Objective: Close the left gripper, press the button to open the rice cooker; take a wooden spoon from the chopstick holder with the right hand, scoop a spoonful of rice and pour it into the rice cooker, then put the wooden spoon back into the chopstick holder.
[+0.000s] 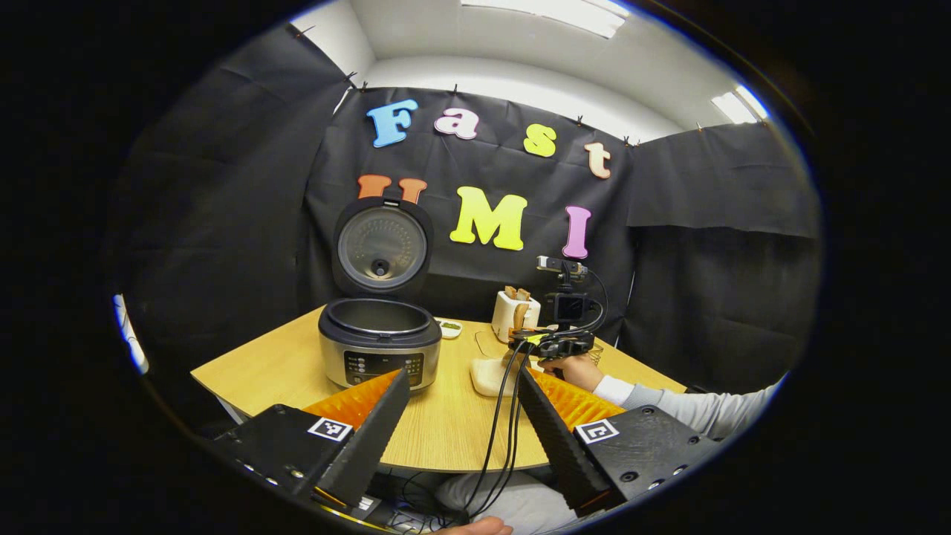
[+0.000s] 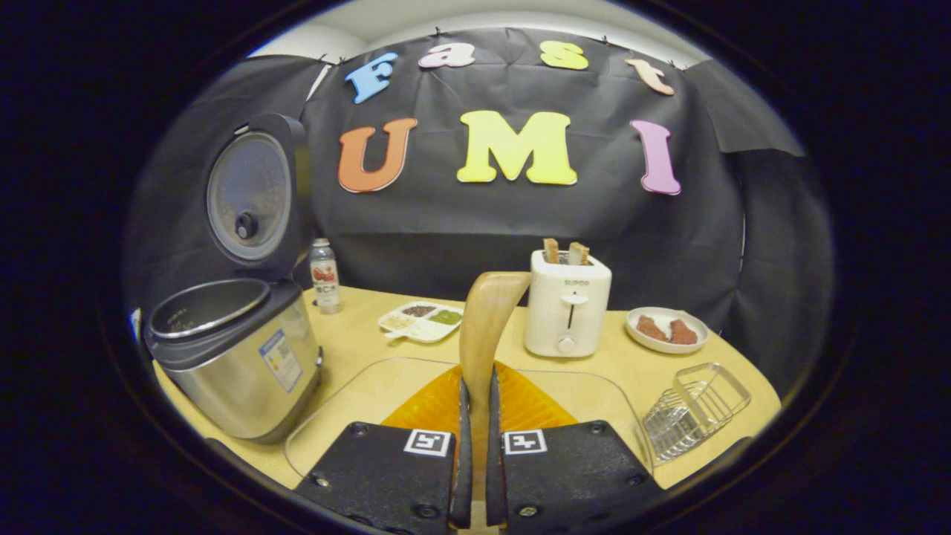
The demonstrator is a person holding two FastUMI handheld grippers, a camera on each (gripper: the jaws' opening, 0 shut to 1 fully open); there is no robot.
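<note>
The rice cooker (image 1: 379, 345) stands open on the wooden table, its lid (image 1: 381, 249) upright and its steel pot showing nothing inside. My left gripper (image 1: 462, 375) is open and hangs well short of the cooker, with nothing between its fingers. My right gripper (image 2: 479, 383) is shut on the handle of a wooden spoon (image 2: 487, 319), which stands upright with its bowl curving to the right. In the left gripper view, the right gripper (image 1: 561, 343) sits right of the cooker (image 2: 230, 357), held by a hand in a white sleeve. A divided dish of grains (image 2: 422, 319) lies behind the spoon.
A white toaster (image 2: 566, 312) with two slices stands at the back. A plate of meat (image 2: 665, 327) and a wire basket (image 2: 695, 405) sit to its right, and a small bottle (image 2: 325, 275) is by the cooker. A cream container (image 1: 487, 375) lies under the right gripper.
</note>
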